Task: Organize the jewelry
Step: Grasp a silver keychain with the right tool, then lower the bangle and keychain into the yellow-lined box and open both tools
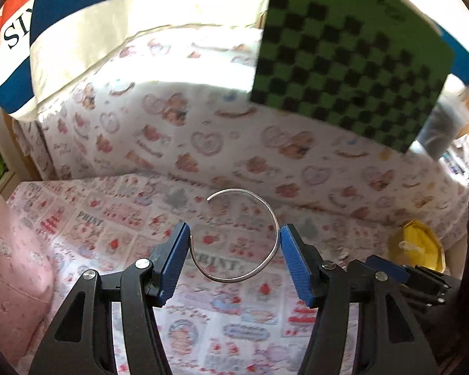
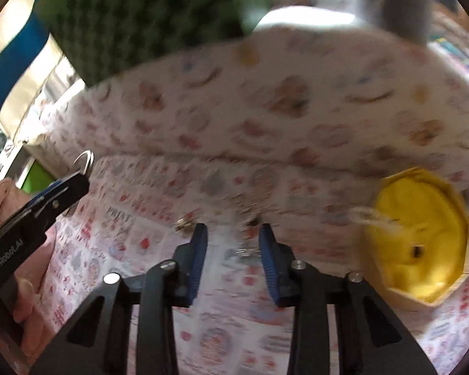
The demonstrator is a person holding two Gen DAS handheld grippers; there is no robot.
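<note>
My left gripper (image 1: 234, 237) is shut on a thin silver open bangle (image 1: 259, 268), held by its two sides between the blue pads above the patterned cloth. It also shows at the left of the right wrist view (image 2: 83, 159), sticking out of the left gripper (image 2: 62, 187). My right gripper (image 2: 233, 234) is open and empty, low over several small metal jewelry pieces (image 2: 248, 212) on the cloth. A yellow-lined octagonal box (image 2: 419, 243) lies open to its right, also in the left wrist view (image 1: 417, 245).
A patterned cloth (image 1: 93, 225) covers the table and a raised bed edge (image 1: 265, 143) behind. A green checkered board (image 1: 353, 59) stands at the back. Pink fabric (image 1: 12, 250) lies at the left. The right wrist view is blurred.
</note>
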